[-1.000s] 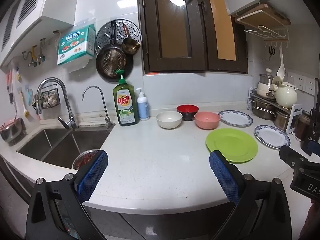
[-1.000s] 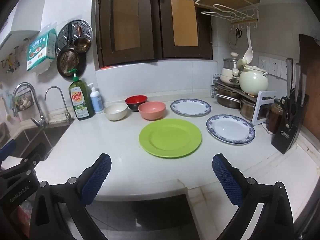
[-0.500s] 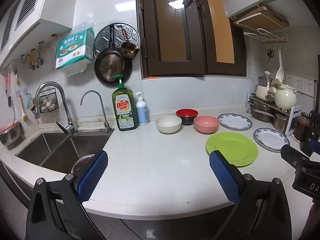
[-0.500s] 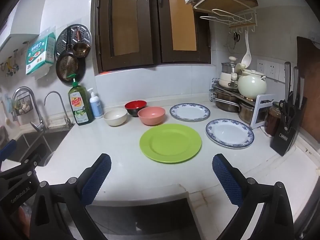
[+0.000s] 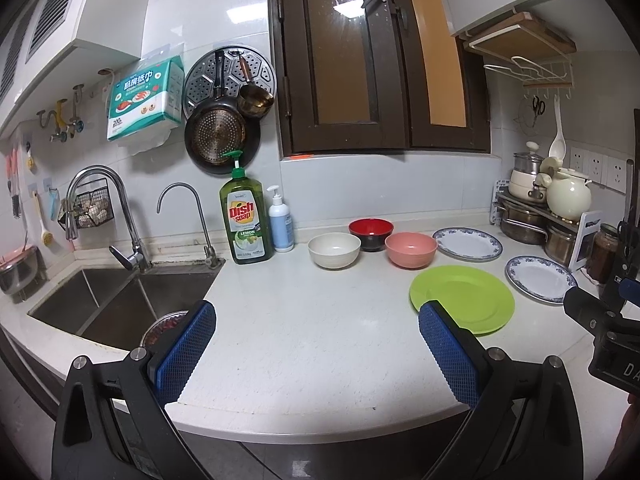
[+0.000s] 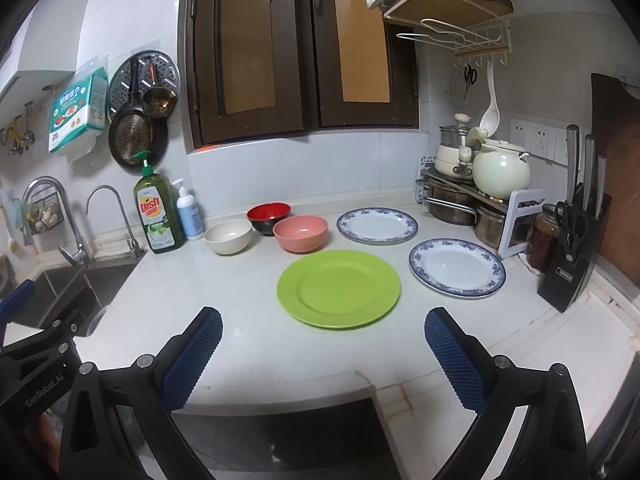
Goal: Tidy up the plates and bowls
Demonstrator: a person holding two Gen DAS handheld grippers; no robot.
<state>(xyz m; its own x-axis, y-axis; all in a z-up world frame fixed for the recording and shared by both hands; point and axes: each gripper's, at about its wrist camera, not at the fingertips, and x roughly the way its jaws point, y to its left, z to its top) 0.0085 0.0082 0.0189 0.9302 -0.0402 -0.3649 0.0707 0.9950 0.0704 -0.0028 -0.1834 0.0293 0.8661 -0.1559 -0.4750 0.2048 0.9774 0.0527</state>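
Note:
On the white counter lie a green plate (image 6: 338, 288) (image 5: 464, 298), two blue-rimmed white plates, one at the back (image 6: 377, 225) (image 5: 467, 238) and one to the right (image 6: 457, 267) (image 5: 540, 284). Behind the green plate stand a cream bowl (image 6: 228, 237) (image 5: 334, 250), a red bowl (image 6: 269, 217) (image 5: 371, 233) and a pink bowl (image 6: 301, 233) (image 5: 410, 249). My left gripper (image 5: 316, 354) is open over the counter's front edge, nothing between its fingers. My right gripper (image 6: 323, 356) is open too, short of the green plate, empty.
A double sink (image 5: 120, 300) with two taps lies at the left. Dish soap (image 5: 245, 220) and a pump bottle (image 5: 280, 224) stand by the wall. Pots and a kettle on a rack (image 6: 476, 196), a jar and a knife block (image 6: 572, 256) crowd the right corner.
Both grippers have risen and tilted slightly, so the counter sits lower in each view. The dishes have not moved and both grippers stay open.

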